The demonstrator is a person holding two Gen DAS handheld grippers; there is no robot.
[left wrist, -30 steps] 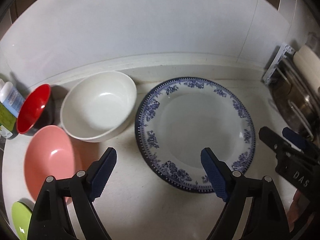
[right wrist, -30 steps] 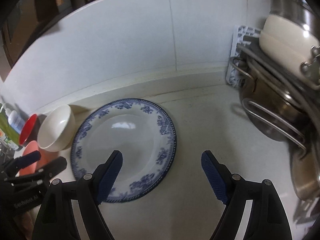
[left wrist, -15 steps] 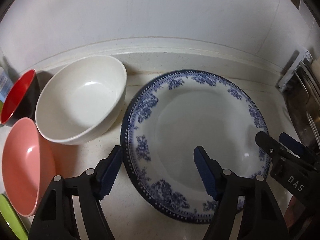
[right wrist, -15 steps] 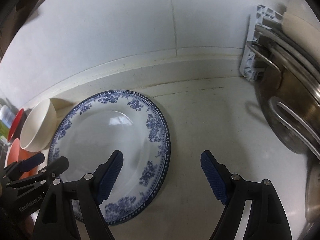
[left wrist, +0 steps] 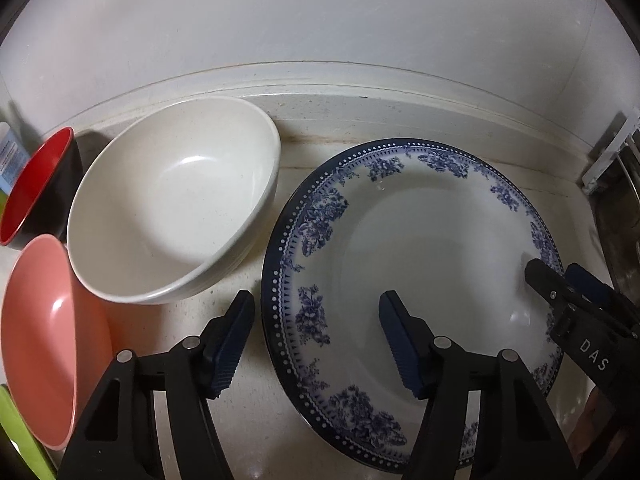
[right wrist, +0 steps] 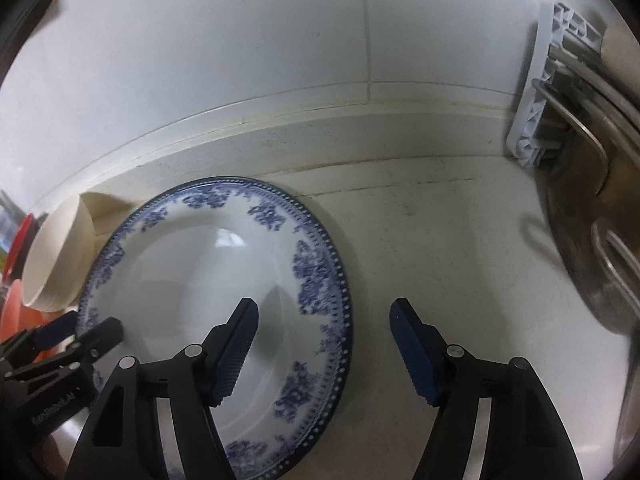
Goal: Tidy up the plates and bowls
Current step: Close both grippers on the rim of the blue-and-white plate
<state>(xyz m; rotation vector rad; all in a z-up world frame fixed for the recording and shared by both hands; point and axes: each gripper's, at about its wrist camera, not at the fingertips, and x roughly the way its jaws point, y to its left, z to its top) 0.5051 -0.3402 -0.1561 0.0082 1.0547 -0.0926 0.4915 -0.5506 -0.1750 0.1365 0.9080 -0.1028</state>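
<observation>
A blue-and-white patterned plate (left wrist: 432, 248) (right wrist: 188, 280) lies flat on the pale counter. My left gripper (left wrist: 316, 316) straddles its left rim, one blue pad outside on the counter, the other over the plate's well; its jaws are closing, not pressing. My right gripper (right wrist: 324, 324) straddles the plate's right rim in the same way, jaws closing, pads apart from the rim. The right gripper (left wrist: 576, 292) also shows at the plate's right edge in the left wrist view. Left of the plate stand a cream bowl (left wrist: 176, 216), a pink bowl (left wrist: 40, 320) and a red-and-black bowl (left wrist: 36, 188).
A white backsplash ledge (right wrist: 320, 120) runs behind the dishes. At the right stand steel pots (right wrist: 592, 216) and a white plastic rack (right wrist: 536, 92). A green item (left wrist: 20, 440) sits at the lower left edge, a bottle (left wrist: 10, 160) at the far left.
Both grippers came down and closer to the plate, now straddling its opposite rims. The jaws of both have narrowed.
</observation>
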